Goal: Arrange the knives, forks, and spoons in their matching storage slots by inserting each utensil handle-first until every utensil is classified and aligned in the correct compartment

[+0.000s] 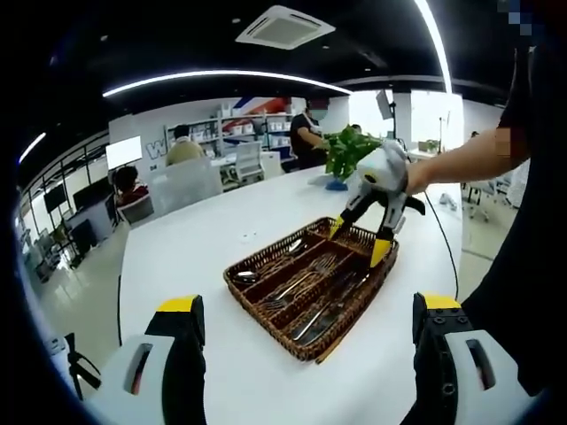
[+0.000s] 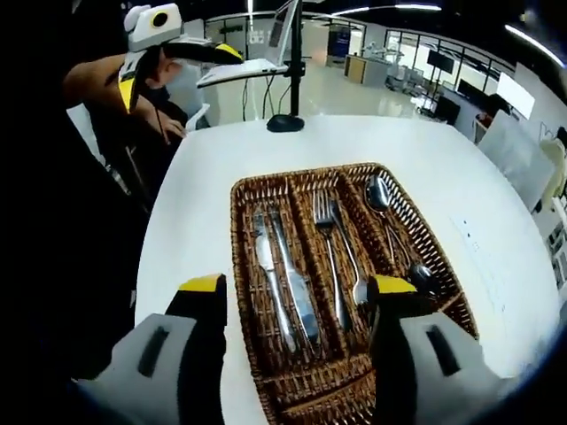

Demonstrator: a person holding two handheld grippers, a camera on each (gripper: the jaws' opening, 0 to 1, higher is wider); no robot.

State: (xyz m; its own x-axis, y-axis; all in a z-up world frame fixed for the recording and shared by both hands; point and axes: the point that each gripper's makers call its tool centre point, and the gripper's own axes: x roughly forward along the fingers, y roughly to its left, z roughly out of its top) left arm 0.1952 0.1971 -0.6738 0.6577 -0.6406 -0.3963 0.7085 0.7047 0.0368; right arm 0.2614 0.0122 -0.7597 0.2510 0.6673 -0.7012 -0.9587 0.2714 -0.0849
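A wicker tray sits on the white table with three long slots: two knives in one outer slot, two forks in the middle, two spoons in the other outer slot. The right gripper hangs over one end of the tray, jaws spread and empty — the left gripper view sees it from the far side. The left gripper is held back from the tray, jaws wide apart, holding nothing. That view also takes in shelves and seated people; the right gripper view shows a laptop on a stand.
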